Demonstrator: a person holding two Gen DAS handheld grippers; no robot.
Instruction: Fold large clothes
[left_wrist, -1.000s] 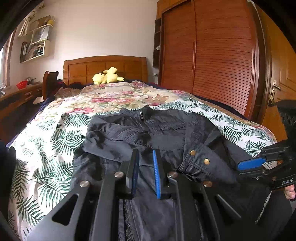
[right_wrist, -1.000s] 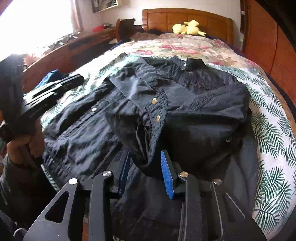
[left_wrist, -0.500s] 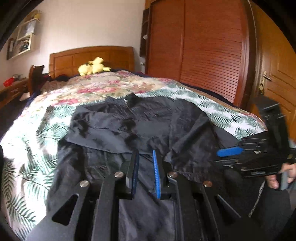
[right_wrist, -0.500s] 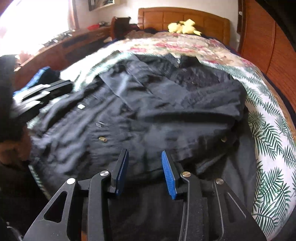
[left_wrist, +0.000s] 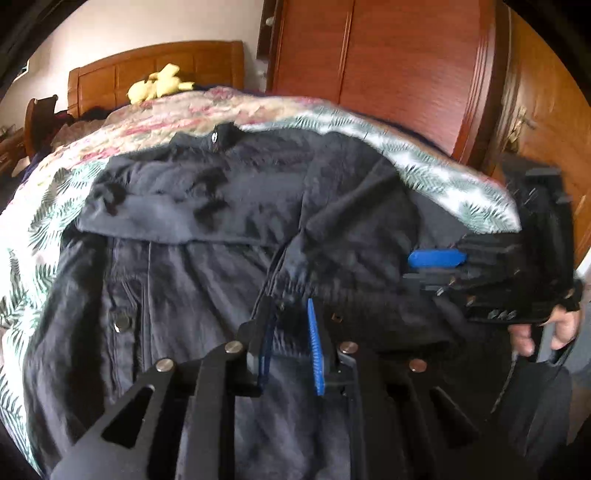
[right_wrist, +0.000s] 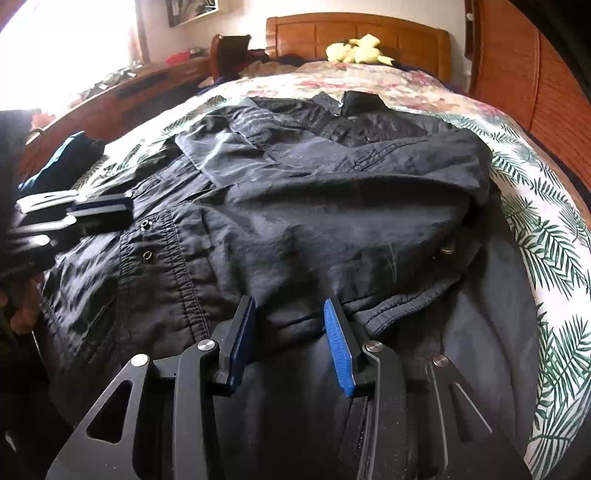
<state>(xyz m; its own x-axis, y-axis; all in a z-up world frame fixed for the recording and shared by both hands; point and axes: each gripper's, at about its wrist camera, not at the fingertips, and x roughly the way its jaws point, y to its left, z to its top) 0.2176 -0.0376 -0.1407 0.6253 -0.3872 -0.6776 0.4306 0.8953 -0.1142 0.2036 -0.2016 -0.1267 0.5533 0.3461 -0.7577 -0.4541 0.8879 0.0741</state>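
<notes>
A dark navy jacket (left_wrist: 229, 236) lies on the bed with its collar toward the headboard and both sleeves folded across its front; it also shows in the right wrist view (right_wrist: 332, 206). My left gripper (left_wrist: 290, 321) is open and empty, low over the jacket's middle by the front opening. My right gripper (right_wrist: 290, 314) is open and empty, just above the folded sleeve's cuff near the hem. Each gripper shows in the other's view: the right gripper (left_wrist: 436, 260) at the jacket's right side, the left gripper (right_wrist: 99, 212) at its left side.
The bed has a floral and palm-leaf cover (right_wrist: 546, 229) and a wooden headboard (right_wrist: 354, 33) with a yellow plush toy (right_wrist: 354, 50). A wooden wardrobe (left_wrist: 388, 66) stands to the right of the bed. A wooden desk (right_wrist: 122, 96) runs along the left. Blue cloth (right_wrist: 59, 162) lies at the bed's left edge.
My right gripper let go of the sleeve cuff, which now lies flat across the jacket. Both grippers have moved lower and closer to the jacket; the left one has opened wider.
</notes>
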